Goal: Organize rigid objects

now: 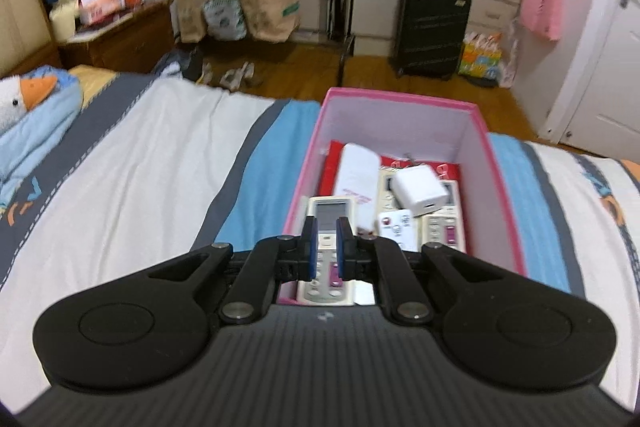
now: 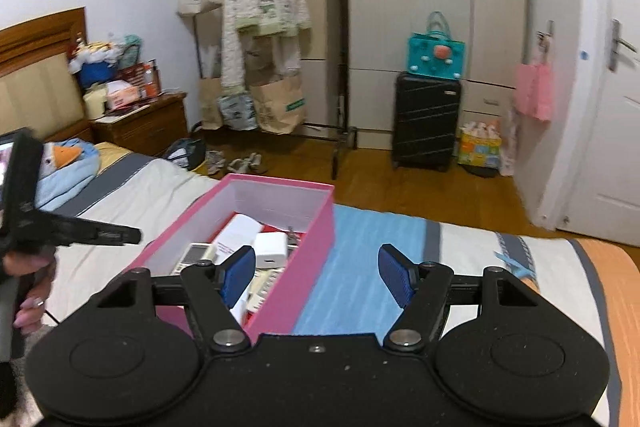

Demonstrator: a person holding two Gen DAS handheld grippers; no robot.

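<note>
A pink box (image 1: pixel 500 171) stands on the bed and holds a white remote (image 1: pixel 326 211), a second remote (image 1: pixel 444 227), a white charger cube (image 1: pixel 420 193), a white oblong case (image 1: pixel 358 175) and a red packet (image 1: pixel 450 169). My left gripper (image 1: pixel 326 247) hovers over the box's near end, its blue pads narrowly apart above the white remote, gripping nothing. My right gripper (image 2: pixel 318 277) is wide open and empty above the box's right wall (image 2: pixel 296 267), its left pad over the box, its right pad over the blue stripe of the bedsheet (image 2: pixel 360 259).
The box sits on a striped bedsheet (image 1: pixel 140 167). A goose plush (image 1: pixel 28 99) lies at the bed's left. Beyond the bed are a nightstand (image 1: pixel 120 35), a clothes rack with bags (image 2: pixel 260 27), a black suitcase (image 2: pixel 426 119) and a door (image 2: pixel 612 147). The left handheld device (image 2: pixel 24 195) shows at the right wrist view's left.
</note>
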